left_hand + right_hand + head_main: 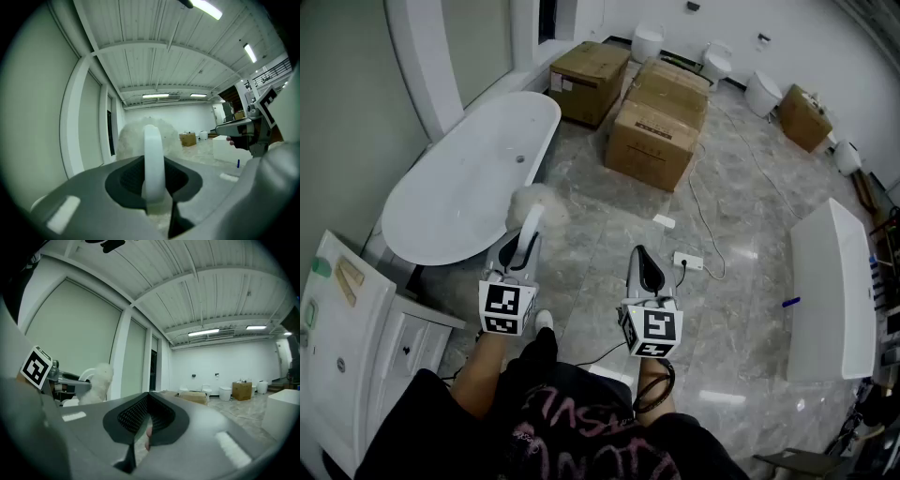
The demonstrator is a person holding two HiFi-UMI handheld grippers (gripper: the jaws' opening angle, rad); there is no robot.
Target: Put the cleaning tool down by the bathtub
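Spreading wide under everything is the grey floor [609, 234]. The big white bathtub [469, 178] sits on it at the far left. The right gripper [645, 272] is on the right, and its fingers are closed with nothing in them. The left gripper [525, 248] is nearer the tub. Its fingers squeeze tight on the white handle of the cleaning tool [534, 202]. The tool points straight out from the fingers, away from the person. Its fluffy head is at the far end, just beside the tub's right side. I think it must go down onto the floor there.
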